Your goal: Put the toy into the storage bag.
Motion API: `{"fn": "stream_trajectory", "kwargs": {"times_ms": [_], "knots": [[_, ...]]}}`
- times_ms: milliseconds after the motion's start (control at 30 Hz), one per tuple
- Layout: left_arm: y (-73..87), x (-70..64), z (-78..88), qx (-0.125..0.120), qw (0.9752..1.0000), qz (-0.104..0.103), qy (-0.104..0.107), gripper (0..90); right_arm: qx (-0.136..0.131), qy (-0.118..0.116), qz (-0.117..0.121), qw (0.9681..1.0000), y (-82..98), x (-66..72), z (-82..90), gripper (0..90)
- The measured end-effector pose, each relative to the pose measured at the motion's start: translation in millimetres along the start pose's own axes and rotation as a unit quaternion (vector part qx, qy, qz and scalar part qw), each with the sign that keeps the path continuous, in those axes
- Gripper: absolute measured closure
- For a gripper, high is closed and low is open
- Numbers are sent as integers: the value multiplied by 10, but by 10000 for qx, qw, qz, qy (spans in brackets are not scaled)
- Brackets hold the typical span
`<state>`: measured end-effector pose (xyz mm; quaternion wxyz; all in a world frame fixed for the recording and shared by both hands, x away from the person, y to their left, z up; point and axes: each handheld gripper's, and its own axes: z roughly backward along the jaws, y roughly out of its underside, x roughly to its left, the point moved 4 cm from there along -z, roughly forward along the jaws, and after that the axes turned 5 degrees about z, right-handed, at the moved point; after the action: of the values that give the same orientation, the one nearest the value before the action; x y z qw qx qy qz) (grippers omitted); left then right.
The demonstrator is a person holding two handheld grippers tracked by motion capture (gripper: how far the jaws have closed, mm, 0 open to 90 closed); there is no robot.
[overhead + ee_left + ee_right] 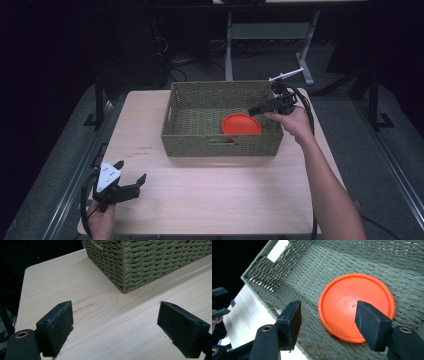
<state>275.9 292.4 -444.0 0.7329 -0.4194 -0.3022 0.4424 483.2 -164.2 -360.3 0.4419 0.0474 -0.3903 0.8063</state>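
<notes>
At the near left corner of the pale wooden counter (210, 195), the left gripper (131, 171) hovers released and empty, well apart from the olive-green rectangular woven basket (200, 146). Inside it a flat round orange plastic disc (242, 124) lies on the woven floor at the front right, and the right gripper (327, 315) hangs above it, released. Being round, the disc has no long axis or heading; lying flat against the weave, it could slip from the jaws.
</notes>
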Motion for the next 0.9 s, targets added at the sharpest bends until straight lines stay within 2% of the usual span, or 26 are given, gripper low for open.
{"fn": "stream_trajectory", "kwargs": {"times_ms": [167,367,500,567,900], "knots": [[1,1,3,0,10000,0,-8,128,38,-73,79,9999,22,72,49,339],[3,1,2,6,10000,13,-11,128,-70,-168,193,9996,22,154,122,330],[2,-7,-2,18,10000,-28,8,128,-33,-183,238,9995,42,188,138,322],[1,-10,-5,17,10000,-20,12,128,-84,-283,270,9992,57,229,149,320],[1,-6,-2,2,10000,-24,-1,128,-170,-457,401,9980,131,336,162,316]]}}
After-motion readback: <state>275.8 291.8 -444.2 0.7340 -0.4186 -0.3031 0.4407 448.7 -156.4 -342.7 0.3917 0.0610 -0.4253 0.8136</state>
